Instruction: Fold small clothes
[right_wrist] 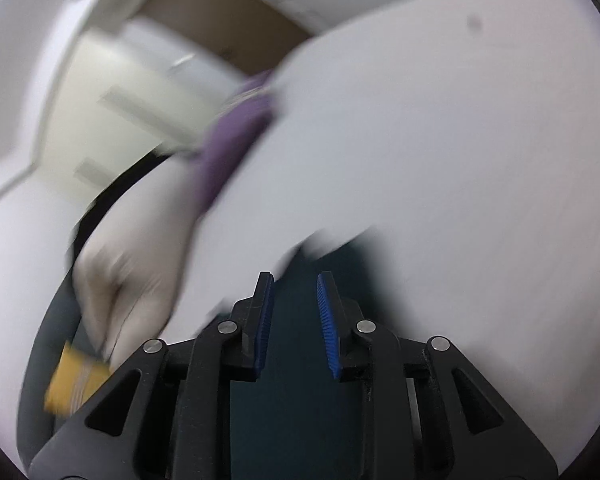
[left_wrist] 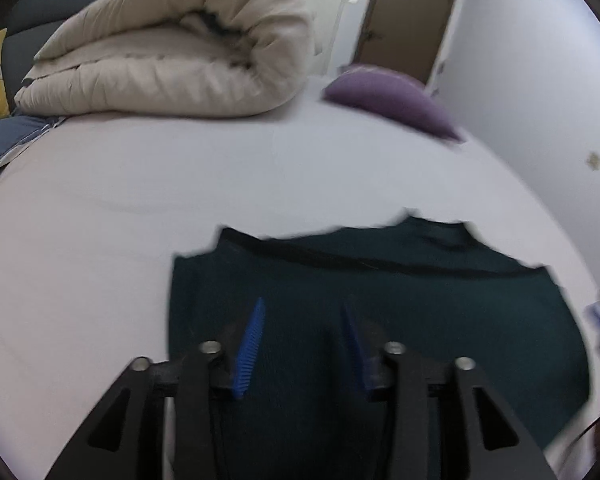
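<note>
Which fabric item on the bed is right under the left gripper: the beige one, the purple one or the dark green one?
The dark green garment, spread flat beneath the open left gripper. The rolled beige duvet and purple cushion lie at the bed's far side.

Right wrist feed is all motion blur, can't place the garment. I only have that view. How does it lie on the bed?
Observer: In the left wrist view the dark green garment lies spread flat on the white sheet, with its neckline at the far edge.
Operator: Left gripper on it?
Observer: The left gripper is over the near part of the garment, jaws apart with nothing between them.
Operator: What else is on the bed?
Observer: A rolled beige duvet sits at the far left and a purple pillow at the far right, both apart from the garment.
</note>
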The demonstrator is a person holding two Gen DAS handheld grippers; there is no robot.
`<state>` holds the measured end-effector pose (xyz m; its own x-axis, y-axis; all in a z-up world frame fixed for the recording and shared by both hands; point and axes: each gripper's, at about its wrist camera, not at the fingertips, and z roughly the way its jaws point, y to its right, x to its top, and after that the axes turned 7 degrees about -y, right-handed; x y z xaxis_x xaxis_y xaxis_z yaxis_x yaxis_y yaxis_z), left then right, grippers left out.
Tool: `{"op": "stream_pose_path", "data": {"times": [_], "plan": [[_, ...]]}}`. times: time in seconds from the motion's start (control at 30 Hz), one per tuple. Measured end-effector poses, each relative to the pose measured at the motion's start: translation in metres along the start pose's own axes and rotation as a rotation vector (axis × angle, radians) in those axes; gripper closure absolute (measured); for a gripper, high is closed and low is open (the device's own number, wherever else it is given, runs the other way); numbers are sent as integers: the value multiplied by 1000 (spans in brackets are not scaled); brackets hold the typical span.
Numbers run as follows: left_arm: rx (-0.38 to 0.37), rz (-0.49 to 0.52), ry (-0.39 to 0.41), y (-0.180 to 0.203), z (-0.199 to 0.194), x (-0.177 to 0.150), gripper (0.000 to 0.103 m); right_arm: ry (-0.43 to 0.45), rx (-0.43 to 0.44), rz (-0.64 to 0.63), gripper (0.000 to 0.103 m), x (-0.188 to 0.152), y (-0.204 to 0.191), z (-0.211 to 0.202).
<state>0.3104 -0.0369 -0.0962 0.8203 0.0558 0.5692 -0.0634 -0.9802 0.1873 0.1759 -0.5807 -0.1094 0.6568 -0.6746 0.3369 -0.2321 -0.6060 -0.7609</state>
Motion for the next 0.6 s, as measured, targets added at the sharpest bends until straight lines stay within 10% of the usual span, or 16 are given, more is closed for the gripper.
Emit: {"op": "stream_pose_path", "data": {"times": [0.07,0.23,0.33,0.6], "plan": [[28,75,-2,22,-18,-30,42,-158,62,-140,51,-50,-44,17],[45,53,-68,3,-4,-68,41,-501,69,-312,51,-156,-82,89],[57,69,-83,1,-1,-65,40,-464,85,-232,78,-152,-57,92],[58,70,-70,2,2,-70,39,-154,17,67,82,-72,58,15]]}}
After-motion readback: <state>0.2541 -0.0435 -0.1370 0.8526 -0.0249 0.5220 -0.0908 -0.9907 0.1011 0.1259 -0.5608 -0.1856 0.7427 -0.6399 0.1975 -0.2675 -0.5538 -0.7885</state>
